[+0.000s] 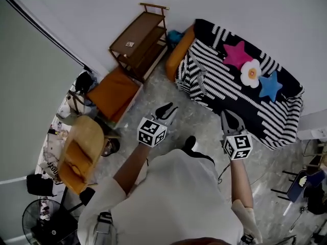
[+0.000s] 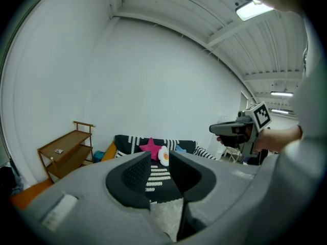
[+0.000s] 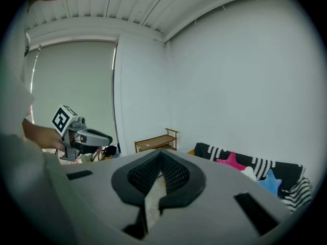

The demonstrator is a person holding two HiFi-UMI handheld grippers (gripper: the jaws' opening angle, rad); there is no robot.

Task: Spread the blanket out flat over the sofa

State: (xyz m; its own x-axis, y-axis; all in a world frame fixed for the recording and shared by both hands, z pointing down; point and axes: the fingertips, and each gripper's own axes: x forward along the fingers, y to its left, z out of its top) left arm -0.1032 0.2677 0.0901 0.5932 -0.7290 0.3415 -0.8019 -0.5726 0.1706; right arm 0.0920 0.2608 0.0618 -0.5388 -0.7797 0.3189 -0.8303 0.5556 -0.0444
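The black-and-white striped blanket (image 1: 225, 86) lies over the sofa at the upper right, and only the sofa's orange left arm (image 1: 180, 55) is bare. A pink star pillow (image 1: 236, 54), a white flower pillow (image 1: 251, 73) and a blue star pillow (image 1: 270, 86) rest on it. My left gripper (image 1: 166, 111) hangs in the air short of the sofa, open and empty; the blanket (image 2: 134, 143) shows beyond its jaws (image 2: 159, 154). To its right, my right gripper (image 1: 230, 119) is shut on nothing, its tips (image 3: 161, 153) meeting, with the blanket (image 3: 255, 163) far off at the right.
A wooden shelf (image 1: 140, 40) stands against the wall left of the sofa, with an orange cushion (image 1: 112, 93) in front of it. A yellow chair (image 1: 82, 149) and a black fan (image 1: 38, 221) are at the left. A folding chair (image 1: 306, 182) stands at the right edge.
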